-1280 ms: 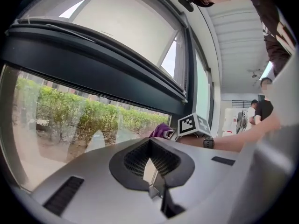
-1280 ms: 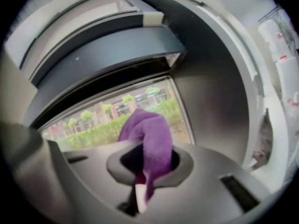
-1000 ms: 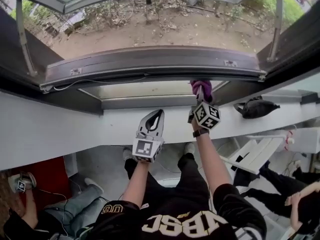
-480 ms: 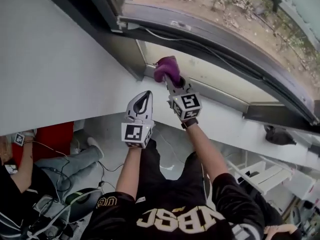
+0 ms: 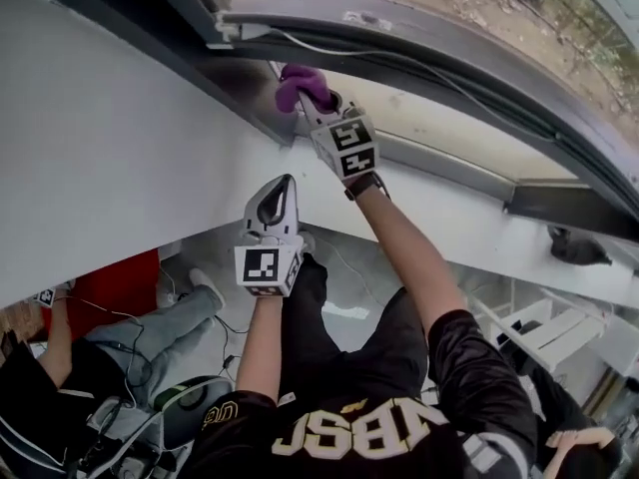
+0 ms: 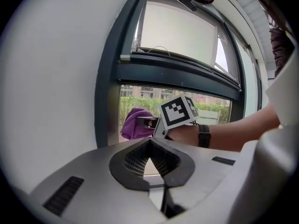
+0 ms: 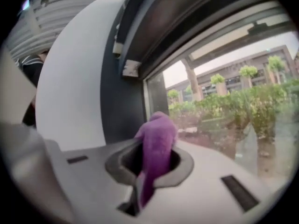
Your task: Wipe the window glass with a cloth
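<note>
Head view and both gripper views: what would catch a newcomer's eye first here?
The purple cloth stands out most. It is clamped in the right gripper and held at the left end of the window glass, right beside the dark frame. The left gripper hangs lower, shut and empty, in front of the white wall.

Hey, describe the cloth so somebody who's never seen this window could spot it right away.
Find the dark window frame set in the white wall, then go to the left corner of the lower pane. There the right gripper is shut on a bunched cloth, the only purple thing in sight.
</note>
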